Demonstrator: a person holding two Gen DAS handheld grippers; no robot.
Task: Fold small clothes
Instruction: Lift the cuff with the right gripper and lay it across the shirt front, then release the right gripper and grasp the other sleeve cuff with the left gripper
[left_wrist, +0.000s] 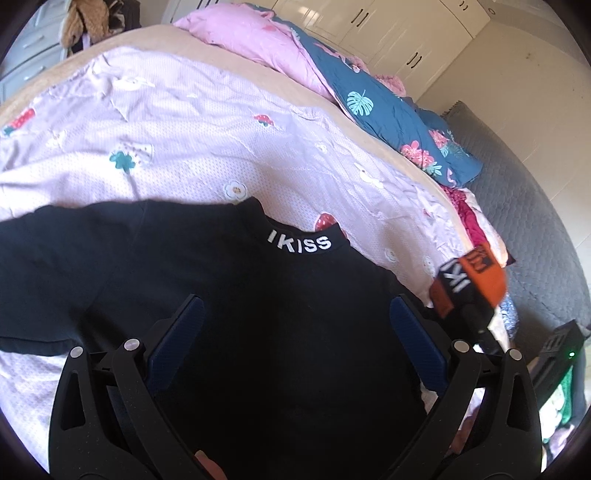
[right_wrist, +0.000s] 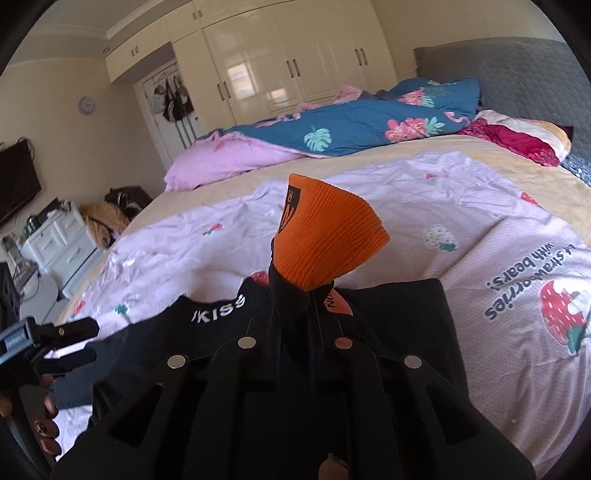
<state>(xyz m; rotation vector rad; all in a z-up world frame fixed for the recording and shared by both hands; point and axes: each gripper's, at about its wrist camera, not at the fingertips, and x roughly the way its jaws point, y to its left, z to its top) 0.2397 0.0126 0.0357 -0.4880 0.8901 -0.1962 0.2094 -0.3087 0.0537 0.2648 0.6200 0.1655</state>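
Jaws on my right gripper (right_wrist: 308, 295) clench a ribbed orange-cuffed sock (right_wrist: 328, 236) — my left gripper (left_wrist: 295, 325) gapes over black "IKISS" cloth (left_wrist: 240, 280).

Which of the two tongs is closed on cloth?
The right tongs: they are shut on the orange cuff of the black garment. The left tongs stand wide open above it, with nothing pinched.

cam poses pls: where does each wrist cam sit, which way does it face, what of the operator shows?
Left wrist: on the open left gripper, looking down over the black top toward the headboard; a fingertip shows.
Right wrist: on the right gripper, shut on the orange cuff, facing the wardrobe; a hand shows.
Shared: top, cuff, pink sheet.
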